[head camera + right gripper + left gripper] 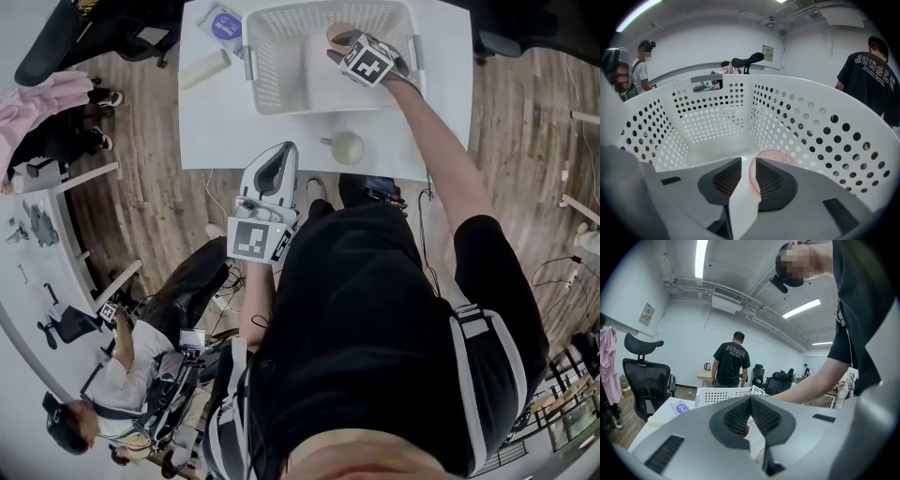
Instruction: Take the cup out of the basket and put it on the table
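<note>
A white perforated basket (pixel 281 56) stands on the white table (pixel 436 94). In its right half lies a pink cup (pixel 335 36). My right gripper (pixel 352 52) reaches down into the basket right over that cup. In the right gripper view the jaws of the right gripper (pixel 745 165) stand apart. The pink cup's (pixel 774 155) rim runs along the inner side of the right-hand pad, with the basket's (pixel 708 112) floor showing through the gap. My left gripper (pixel 280 156) hangs before the table's near edge with its tips together, holding nothing; in its own view the left gripper (pixel 750 400) points towards the basket (pixel 723 394).
A pale green mug (pixel 347 147) stands on the table just in front of the basket. A cream roll (pixel 204 68) and a blue-labelled packet (pixel 223 23) lie left of the basket. Office chairs (pixel 646 380) and a standing person (pixel 731 364) are beyond the table; another person (pixel 131 375) sits at lower left.
</note>
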`<state>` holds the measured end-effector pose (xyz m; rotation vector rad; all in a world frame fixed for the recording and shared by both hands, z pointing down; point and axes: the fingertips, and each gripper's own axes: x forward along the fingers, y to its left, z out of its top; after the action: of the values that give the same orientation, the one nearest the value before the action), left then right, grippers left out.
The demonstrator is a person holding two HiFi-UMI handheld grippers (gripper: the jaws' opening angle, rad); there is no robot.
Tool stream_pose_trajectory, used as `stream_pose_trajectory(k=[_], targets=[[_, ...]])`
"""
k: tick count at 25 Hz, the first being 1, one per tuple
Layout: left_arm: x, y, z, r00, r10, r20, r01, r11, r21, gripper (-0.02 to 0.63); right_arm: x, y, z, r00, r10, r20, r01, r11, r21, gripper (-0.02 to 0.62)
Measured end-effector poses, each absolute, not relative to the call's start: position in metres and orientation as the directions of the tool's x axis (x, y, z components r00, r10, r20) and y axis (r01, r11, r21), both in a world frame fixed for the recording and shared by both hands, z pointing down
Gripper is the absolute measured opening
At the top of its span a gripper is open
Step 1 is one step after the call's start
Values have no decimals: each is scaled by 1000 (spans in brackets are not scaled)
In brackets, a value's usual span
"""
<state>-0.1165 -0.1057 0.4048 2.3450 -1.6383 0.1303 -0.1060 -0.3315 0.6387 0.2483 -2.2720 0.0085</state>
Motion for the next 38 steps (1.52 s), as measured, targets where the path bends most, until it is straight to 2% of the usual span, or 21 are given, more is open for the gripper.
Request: stream_pose_trajectory(k=[3,5,7,22,38], targets=[[-116,-103,403,348,-909,231,-934,-314,173,20,-104,-331,638,-631,-184,754,-183,979,86,95],[-116,-102,404,346,-909,232,-935,-311,172,20,-104,-331,639,-625,-190,757,-185,978,92,51],[-117,-102,406,344,-910,233,-935,-310,172,20,-104,-331,641,-621,-189,761,-179,979,96,35],[-118,-99,400,356,-910,212,-931,-326,162,20,-104,-331,605,-662,-231,713,-179,972,149,32],[-117,-77,386,426,-892,151,-902,-405,150,20,-111,-289,490,-738,-302,604,-166,948,270,32]])
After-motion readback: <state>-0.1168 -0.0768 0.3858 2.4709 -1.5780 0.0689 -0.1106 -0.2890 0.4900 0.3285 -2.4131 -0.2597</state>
